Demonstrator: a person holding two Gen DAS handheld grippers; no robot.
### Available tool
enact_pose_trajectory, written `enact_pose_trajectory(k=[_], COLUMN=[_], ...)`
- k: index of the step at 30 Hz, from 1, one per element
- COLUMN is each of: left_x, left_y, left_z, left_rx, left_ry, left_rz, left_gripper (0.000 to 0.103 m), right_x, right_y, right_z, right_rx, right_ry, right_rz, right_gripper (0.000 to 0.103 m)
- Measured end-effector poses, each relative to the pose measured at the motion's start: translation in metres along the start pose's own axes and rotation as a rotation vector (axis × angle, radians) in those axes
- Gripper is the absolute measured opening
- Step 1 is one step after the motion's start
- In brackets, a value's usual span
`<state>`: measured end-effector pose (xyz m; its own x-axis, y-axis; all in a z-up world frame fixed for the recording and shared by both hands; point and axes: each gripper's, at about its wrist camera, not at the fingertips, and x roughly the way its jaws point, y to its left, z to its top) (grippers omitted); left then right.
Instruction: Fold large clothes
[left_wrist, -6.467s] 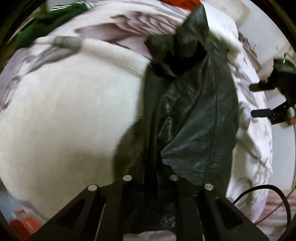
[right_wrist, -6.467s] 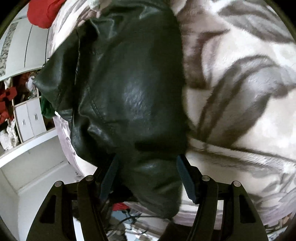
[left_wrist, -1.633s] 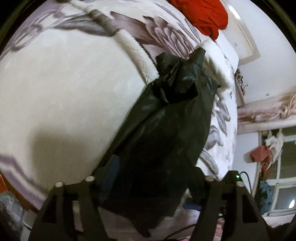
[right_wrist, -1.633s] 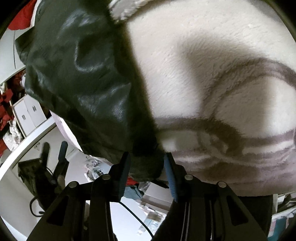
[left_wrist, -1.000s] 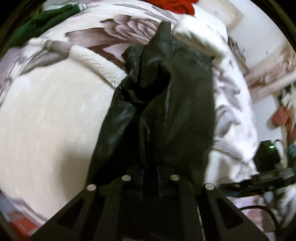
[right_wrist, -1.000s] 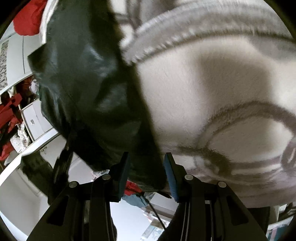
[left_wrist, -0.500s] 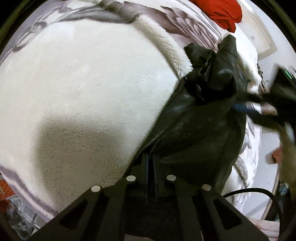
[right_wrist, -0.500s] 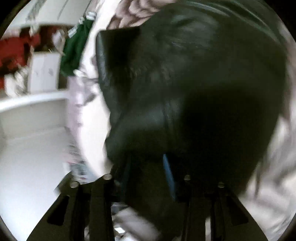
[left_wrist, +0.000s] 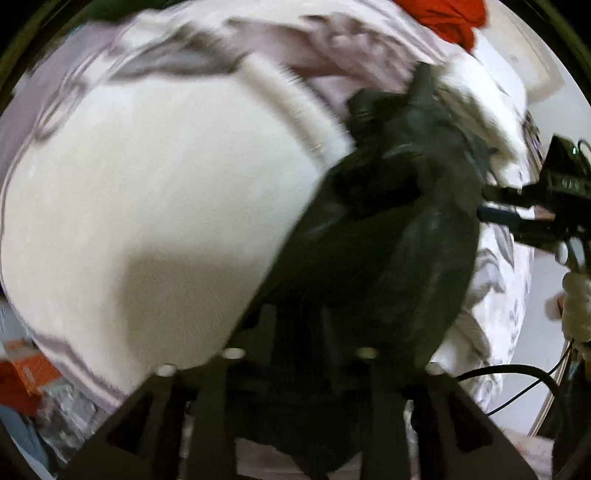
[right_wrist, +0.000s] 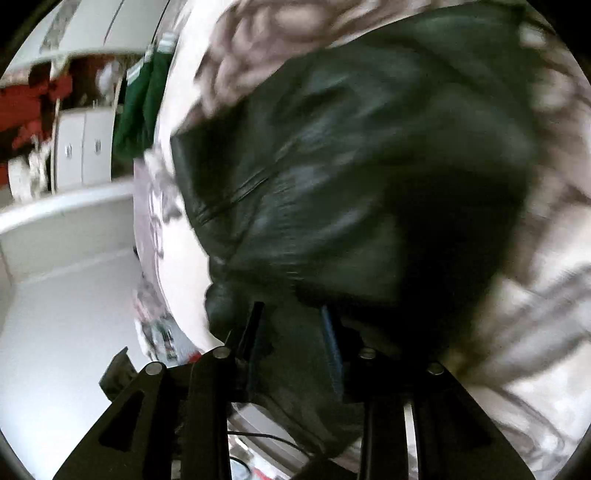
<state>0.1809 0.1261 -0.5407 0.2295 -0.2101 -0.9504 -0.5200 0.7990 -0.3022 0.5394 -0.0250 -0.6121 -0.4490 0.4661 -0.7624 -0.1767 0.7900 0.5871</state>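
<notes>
On the fleecy white blanket (left_wrist: 155, 206) lies the black leather jacket (left_wrist: 388, 236), bunched. My left claw (left_wrist: 295, 332), pinched tight on its near hem half a second ago, is opening with the leather between its fingers. My right claw (right_wrist: 291, 325), earlier at the bed edge, now holds a fold half-closed, so this fold is being laid down.

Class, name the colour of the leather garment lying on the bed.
Black leather garment; clearest in the right wrist view.

Both your views smear with motion. Jacket (left_wrist: 388, 251) hem hides your left fingertips; jacket folds cover your right fingers (right_wrist: 332, 343). Red cloth (left_wrist: 447, 18) cut off at bed's (left_wrist: 147, 206) far edge.
</notes>
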Motion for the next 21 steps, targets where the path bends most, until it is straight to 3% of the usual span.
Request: enact_pose_trajectory(k=[1,5,6,7,8,10,12,15,17,19,21], left_x=[0.001,0.01,0.012,0.013,0.022,0.05,0.073,0.082,0.082,0.081,0.084], left_y=[-0.009,-0.062,-0.075,-0.081,-0.09,-0.092,-0.075,-0.064,-0.061,-0.058,-0.056], left_z=[0.007,0.048,0.059,0.067,0.08,0.102,0.116,0.125,0.125,0.121,0.123], left_rx=[0.032,0.148,0.17,0.19,0.199,0.176,0.092,0.052,0.053,0.057,0.054], left_ry=[-0.006,-0.081,-0.107,-0.125,-0.124,-0.077,-0.021,0.006,-0.001,-0.019,-0.021], left_rz=[0.004,0.025,0.0,-0.011,0.037,0.098,0.085,0.051,0.049,0.043,0.042], left_gripper=[0.05,0.047,0.044,0.033,0.029,0.02,0.02,0.021,0.022,0.023,0.023], right_x=[-0.014,-0.045,-0.046,-0.049,-0.049,-0.051,-0.05,-0.029,-0.009,0.01,0.019], right_y=[-0.015,-0.063,-0.069,-0.073,-0.073,-0.061,-0.05,-0.04,-0.041,-0.047,-0.056], right_z=[-0.003,0.0,0.002,0.005,0.01,0.015,0.029,0.056,0.068,0.077,0.082], right_rx=[0.035,0.127,0.139,0.142,0.139,0.108,0.073,0.044,0.031,0.036,0.056], right_ry=[-0.021,-0.094,-0.105,-0.122,-0.135,-0.161,-0.168,-0.152,-0.106,-0.077,-0.096], right_rz=[0.002,-0.021,-0.016,-0.009,-0.005,0.001,-0.001,-0.116,-0.214,-0.323,-0.358], right_gripper=[0.033,0.033,0.033,0.033,0.033,0.033,0.033,0.033,0.021,0.0,0.0])
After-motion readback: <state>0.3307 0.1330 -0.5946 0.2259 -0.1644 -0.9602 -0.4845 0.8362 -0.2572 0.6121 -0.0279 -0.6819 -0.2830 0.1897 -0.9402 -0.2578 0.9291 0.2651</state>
